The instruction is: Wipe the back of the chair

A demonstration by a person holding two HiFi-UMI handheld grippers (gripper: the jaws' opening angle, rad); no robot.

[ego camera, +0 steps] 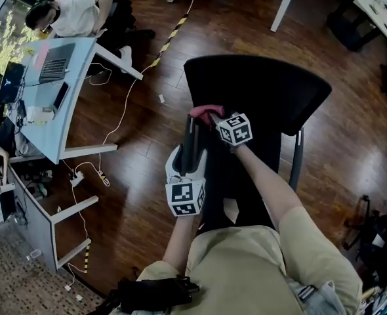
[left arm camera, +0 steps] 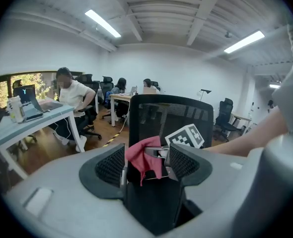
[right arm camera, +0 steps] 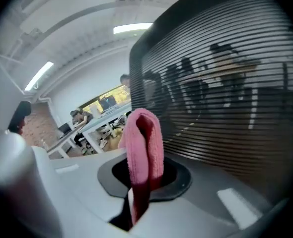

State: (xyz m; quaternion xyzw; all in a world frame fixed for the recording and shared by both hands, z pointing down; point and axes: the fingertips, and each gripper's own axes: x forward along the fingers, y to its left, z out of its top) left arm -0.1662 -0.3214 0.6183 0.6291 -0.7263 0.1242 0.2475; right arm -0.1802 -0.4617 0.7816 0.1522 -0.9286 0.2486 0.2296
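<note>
Pink cloth [right arm camera: 144,148] stood folded and upright in the right gripper [ego camera: 214,118], whose jaws were clamped tight on its lower end, so the fold rose free above the tips. The black mesh back [right arm camera: 226,83] of the chair filled that gripper's view from 12 to 4 o'clock, just beside the cloth. Whether the fold already touched the mesh could not be told. From the head view the back lay at 12 to 1 o'clock of the person, and the cloth sat at its lower left edge, at about 10 o'clock of the right gripper's marker cube. The left gripper [left arm camera: 146,170] was closed on a black part [left arm camera: 154,202] of the chair, by its look an armrest, at 7 o'clock of the cloth and nearer the person. Its pads lay against both sides of that part. By these signs the step in hand was the start of the wipe: the cloth was brought up to the back and the chair steadied, with no clear sign of any stretch of mesh done. The next move would call for pressing the fold flat against the mesh and drawing it across toward 2 o'clock in level strokes. The left grip would need to stay firm, since such a chair would likely swivel or roll under a sideways push. The mesh would give a little, so light, even pressure should serve.
</note>
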